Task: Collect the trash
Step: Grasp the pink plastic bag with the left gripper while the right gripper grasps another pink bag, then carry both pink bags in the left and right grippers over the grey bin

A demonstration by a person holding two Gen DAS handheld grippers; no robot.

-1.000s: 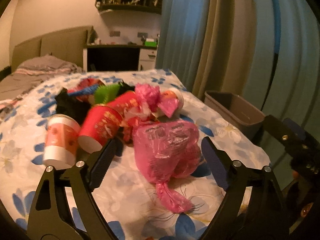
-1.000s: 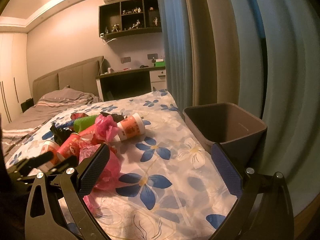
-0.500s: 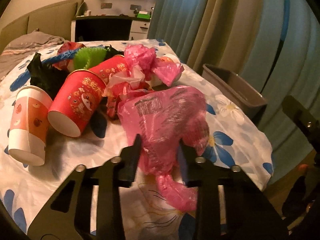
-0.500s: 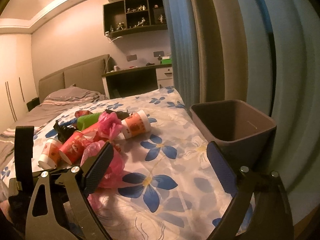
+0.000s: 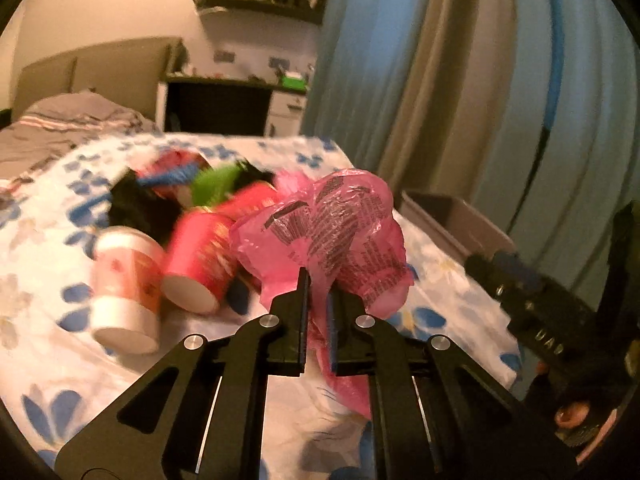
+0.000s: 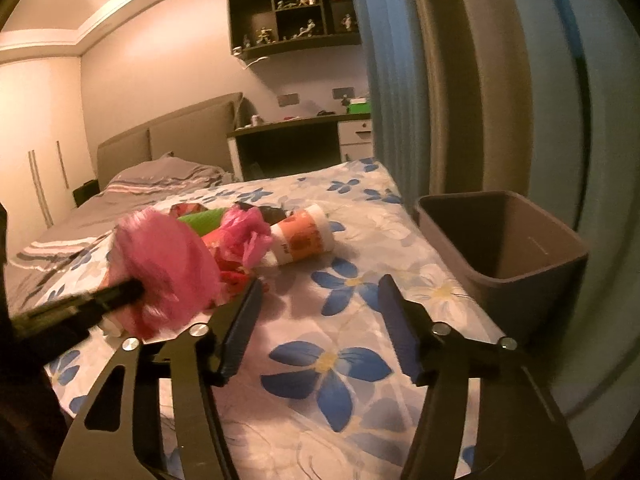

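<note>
Left wrist view shows the left gripper [image 5: 316, 288] with its jaws pinched together on a crumpled pink plastic bag [image 5: 336, 232], which bulges above the fingertips and trails down between the arms, raised above the floral bedsheet [image 5: 48, 360]. Just left of the bag lies a red paper cup [image 5: 198, 268] on its side, mouth toward the camera, and left of that a white and orange cup [image 5: 124, 288], also tipped over. Farther back sits a blurred heap of trash, with something green [image 5: 212, 188], something blue and something black in it; motion blur makes these hard to name. At the right, off the bed's edge, a grey bin [image 5: 456, 220] stands in front of the curtains [image 5: 420, 80]. Right wrist view shows the right gripper [image 6: 320, 308] with its jaws spread wide and nothing between them, low over the sheet. Beyond its left finger the pink bag [image 6: 164, 268] appears as a blur, with the left gripper's dark tip at it. Farther off lies an orange and white cup [image 6: 300, 240] on its side, and at the right the grey bin [image 6: 532, 280] stands open beside the bed.
</note>
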